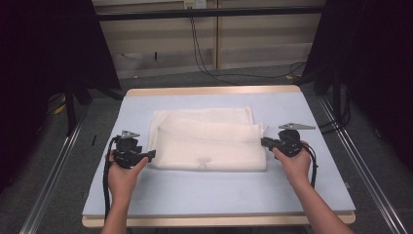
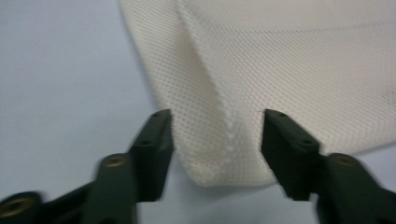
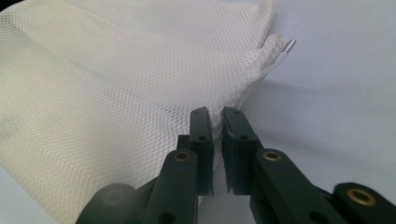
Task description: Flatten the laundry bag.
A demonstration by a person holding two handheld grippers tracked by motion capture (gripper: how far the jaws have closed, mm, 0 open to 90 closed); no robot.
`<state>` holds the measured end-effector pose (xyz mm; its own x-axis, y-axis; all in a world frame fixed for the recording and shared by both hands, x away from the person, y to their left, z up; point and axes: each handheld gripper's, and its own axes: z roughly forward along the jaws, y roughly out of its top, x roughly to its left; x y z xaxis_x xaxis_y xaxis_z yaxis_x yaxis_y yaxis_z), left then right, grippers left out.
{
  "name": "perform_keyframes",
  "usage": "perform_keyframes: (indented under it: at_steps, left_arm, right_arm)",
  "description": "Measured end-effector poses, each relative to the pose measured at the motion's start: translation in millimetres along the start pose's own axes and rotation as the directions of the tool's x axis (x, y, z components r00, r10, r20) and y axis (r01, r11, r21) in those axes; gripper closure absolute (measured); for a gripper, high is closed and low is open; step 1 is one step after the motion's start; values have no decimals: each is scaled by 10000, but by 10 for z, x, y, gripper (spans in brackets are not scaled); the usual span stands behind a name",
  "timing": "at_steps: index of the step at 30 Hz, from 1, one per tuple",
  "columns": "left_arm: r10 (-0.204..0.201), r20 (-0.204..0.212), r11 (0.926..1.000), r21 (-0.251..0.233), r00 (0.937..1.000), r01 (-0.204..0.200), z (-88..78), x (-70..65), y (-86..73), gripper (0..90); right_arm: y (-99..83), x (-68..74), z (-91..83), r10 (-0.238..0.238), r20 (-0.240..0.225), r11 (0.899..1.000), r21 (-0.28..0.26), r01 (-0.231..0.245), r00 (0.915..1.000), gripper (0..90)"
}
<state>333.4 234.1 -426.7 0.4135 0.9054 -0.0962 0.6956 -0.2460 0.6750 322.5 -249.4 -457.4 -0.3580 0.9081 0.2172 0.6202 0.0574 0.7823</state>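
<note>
Mesh cloth [image 1: 209,139], cream and soft, full of tiny holes, folded into a wide flat rectangle in the middle of the pale blue table [image 1: 219,192]. Left gripper [image 2: 217,140] at 9 o'clock of the cloth, black jaws spread wide with a rounded cloth corner between them, not squeezed. Right gripper [image 3: 218,135] at 3 o'clock, jaws pressed nearly together, pinching a thin bunched edge of the net. Small shiny tab [image 3: 286,50] poking out at the far corner. Hands [image 1: 124,178] around both black handles.
</note>
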Motion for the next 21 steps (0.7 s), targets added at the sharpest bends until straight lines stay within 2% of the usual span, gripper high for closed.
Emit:
perform_keyframes:
  at_steps: [1,2,4,6,7,8,9,10,13,14,15,17,18,20,21]
  left_arm:
    - [22,25,10000,-20,10000,-22,-3,2,0,387]
    - [267,94,9996,69,9996,-268,-5,-8,5,372]
    - [356,406,9994,12,9985,-357,17,-95,20,368]
    - [637,764,9980,-39,9950,-636,45,-218,62,355]
    - [637,764,9980,-39,9950,-636,45,-218,62,332]
    - [952,1063,9955,-92,9898,-948,68,-326,102,309]
    - [952,1063,9955,-92,9898,-948,68,-326,102,305]
    - [1033,1451,9946,-120,9840,-1027,94,-421,126,300]
    - [1433,1905,9891,57,9712,-1471,142,-553,159,278]
    - [1427,1994,9893,14,9695,-1459,159,-583,161,262]
    - [1427,1994,9893,14,9695,-1459,159,-583,161,258]
    - [1451,2227,9888,27,9640,-1494,191,-651,178,248]
    - [1452,2340,9889,-42,9613,-1484,218,-698,189,220]
    - [1502,2524,9881,-61,9559,-1536,242,-747,201,213]
    - [1502,2524,9881,-61,9559,-1536,242,-747,201,203]
  right_arm:
    - [1,12,-14,-55,-55,9999,-110,54,10000,848]
    - [5,28,-31,-67,-210,9996,-273,61,9998,851]
    - [19,64,-82,-341,-318,9979,-562,323,9989,856]
    - [27,100,-126,-618,-523,9941,-919,568,9967,860]
    - [27,100,-126,-618,-523,9941,-919,568,9967,860]
    - [27,153,-166,-862,-840,9916,-1035,773,9927,862]
    - [27,153,-166,-862,-840,9916,-1035,773,9927,862]
    - [12,219,-198,-1173,-966,9885,-1067,1069,9884,865]
    - [-17,295,-219,-1435,-1324,9857,-1081,1296,9808,866]
    - [-36,331,-228,-1701,-1446,9814,-1141,1543,9748,867]
    - [-36,331,-228,-1701,-1446,9814,-1141,1543,9748,867]
    - [-73,388,-237,-1901,-1687,9789,-1080,1736,9672,868]
    - [-110,437,-240,-2168,-1896,9740,-1074,1993,9576,868]
    - [-145,474,-247,-2291,-2021,9718,-1037,2118,9522,868]
    - [-145,474,-247,-2291,-2021,9718,-1037,2118,9522,868]
